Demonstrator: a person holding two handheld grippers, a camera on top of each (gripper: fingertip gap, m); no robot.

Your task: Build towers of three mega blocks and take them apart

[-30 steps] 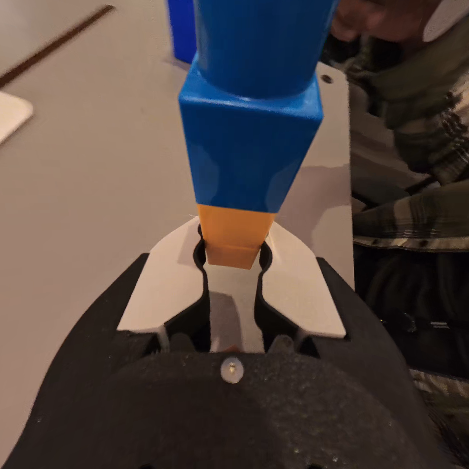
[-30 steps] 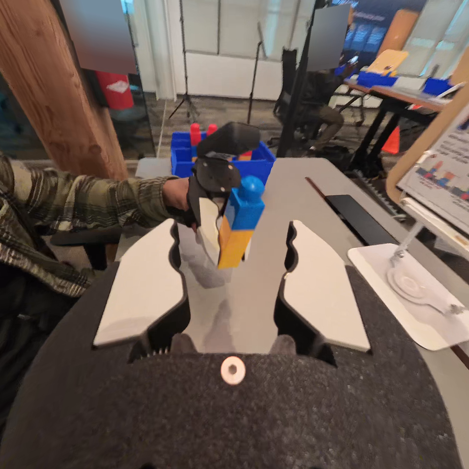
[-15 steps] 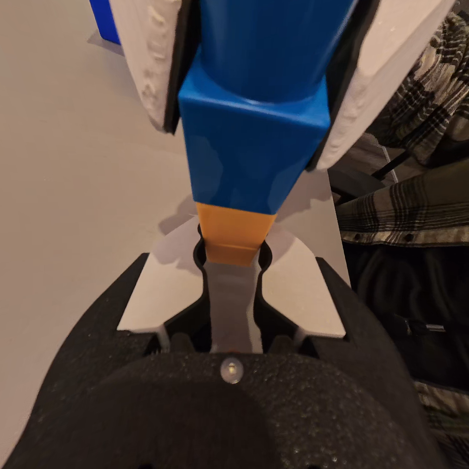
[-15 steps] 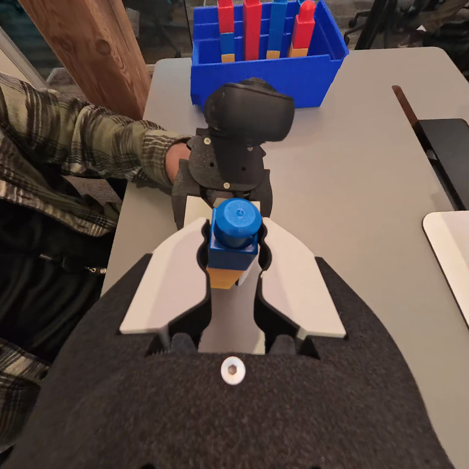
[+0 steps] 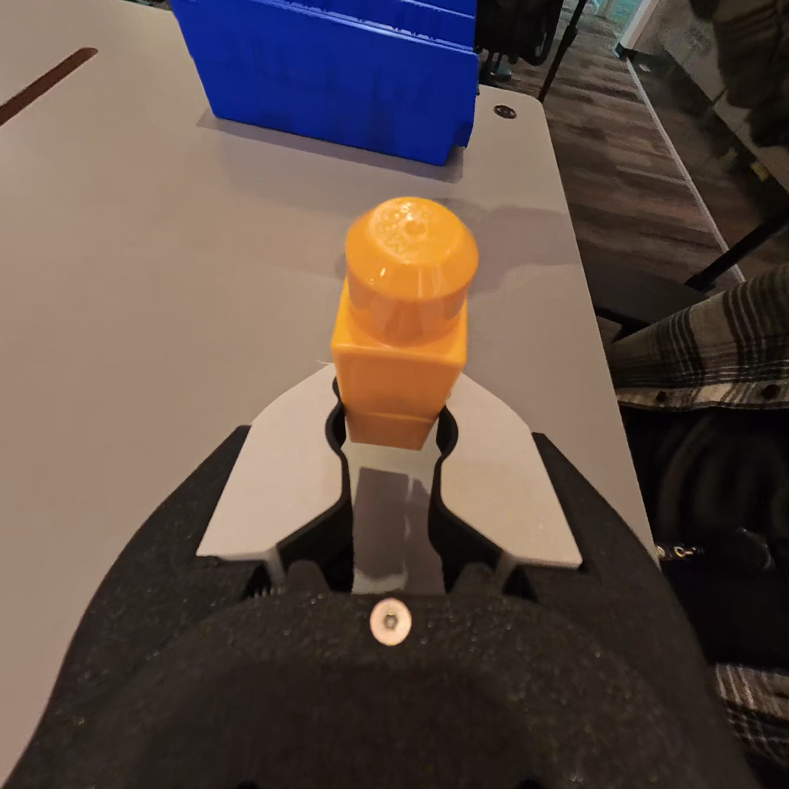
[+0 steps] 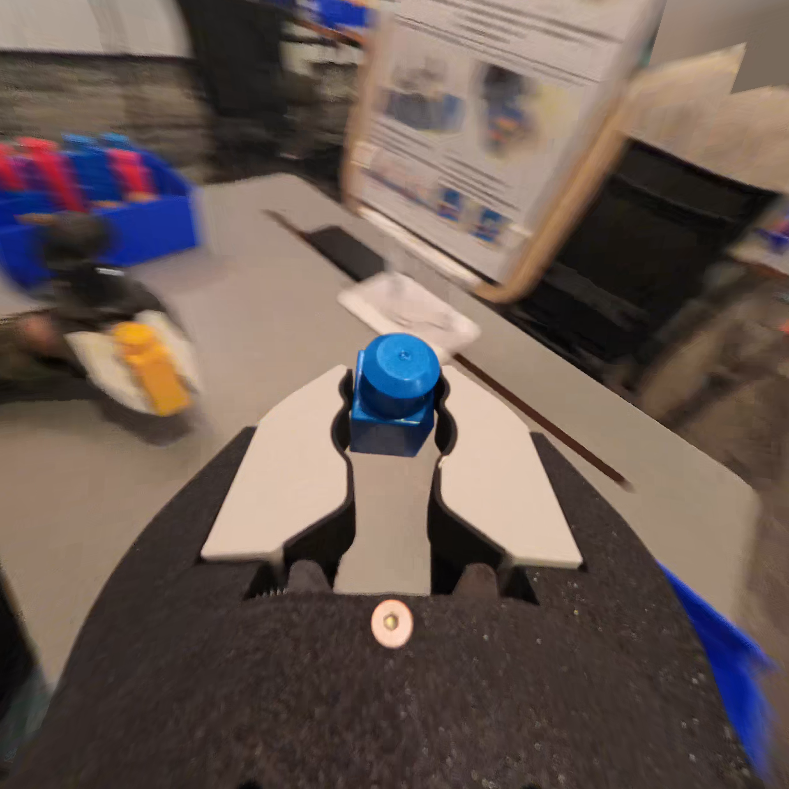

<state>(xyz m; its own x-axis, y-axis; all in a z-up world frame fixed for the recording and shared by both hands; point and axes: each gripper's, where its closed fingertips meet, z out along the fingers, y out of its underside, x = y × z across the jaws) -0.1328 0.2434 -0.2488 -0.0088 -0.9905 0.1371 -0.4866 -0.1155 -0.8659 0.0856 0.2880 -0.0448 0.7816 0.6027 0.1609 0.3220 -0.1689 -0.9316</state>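
My left gripper (image 5: pixel 389 420) is shut on the base of an orange mega block (image 5: pixel 399 341), held above the grey table with its round stud pointing away from the camera. My right gripper (image 6: pixel 393 420) is shut on a blue mega block (image 6: pixel 393 401), held above the table. In the blurred right wrist view, the left gripper (image 6: pixel 128 367) with the orange block (image 6: pixel 149 367) shows at the left, well apart from the blue block.
A blue bin (image 5: pixel 341 72) stands at the back of the grey table (image 5: pixel 149 277); in the right wrist view the bin (image 6: pixel 141 230) holds several red and blue towers. A white stand base (image 6: pixel 410 311), a board with printed sheets (image 6: pixel 478 141) and a black flat device (image 6: pixel 346 252) sit at the right. A plaid sleeve (image 5: pixel 700 341) lies beyond the table's right edge. Tip to tip, the grippers are about 30 cm apart.
The right gripper closed on the blue block and pulled it off the orange one. The two grippers have moved apart; the right wrist view has swung to the right.
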